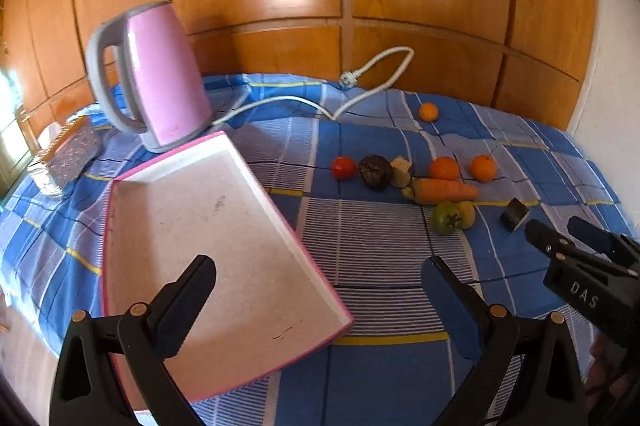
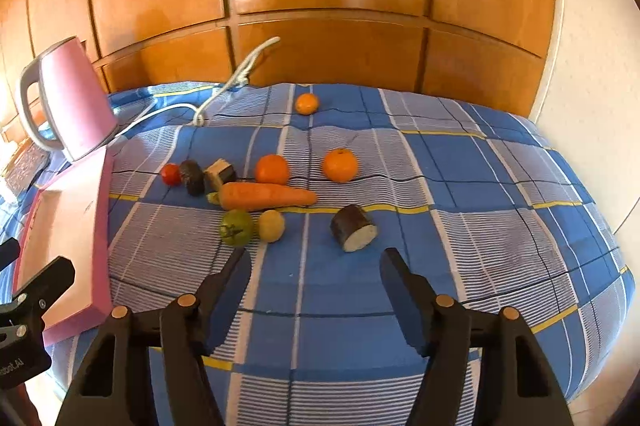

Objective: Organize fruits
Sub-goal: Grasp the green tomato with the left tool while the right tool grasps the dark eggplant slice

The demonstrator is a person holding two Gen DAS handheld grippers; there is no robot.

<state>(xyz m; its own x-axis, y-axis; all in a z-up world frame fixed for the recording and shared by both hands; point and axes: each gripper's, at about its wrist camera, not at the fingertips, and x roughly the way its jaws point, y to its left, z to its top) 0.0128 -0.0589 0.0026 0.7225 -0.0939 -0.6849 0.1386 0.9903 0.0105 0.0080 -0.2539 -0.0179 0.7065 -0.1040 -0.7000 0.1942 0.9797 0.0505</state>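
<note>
With nothing yet placed on the pink-rimmed tray (image 1: 208, 226) at the left, over which the left gripper (image 1: 320, 290) is held wide open and empty, the fruits (image 2: 272, 193) are seen scattered on the checked cloth (image 2: 460, 185), faced by the equally open, empty right gripper (image 2: 316, 274).

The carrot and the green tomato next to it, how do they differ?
The carrot is orange, long and tapered, lying on its side; the green tomato is round and green, with a dark stalk scar showing. The carrot is clearly the longer. Both rest on the blue checked cloth, untouched by either tongs.
</note>
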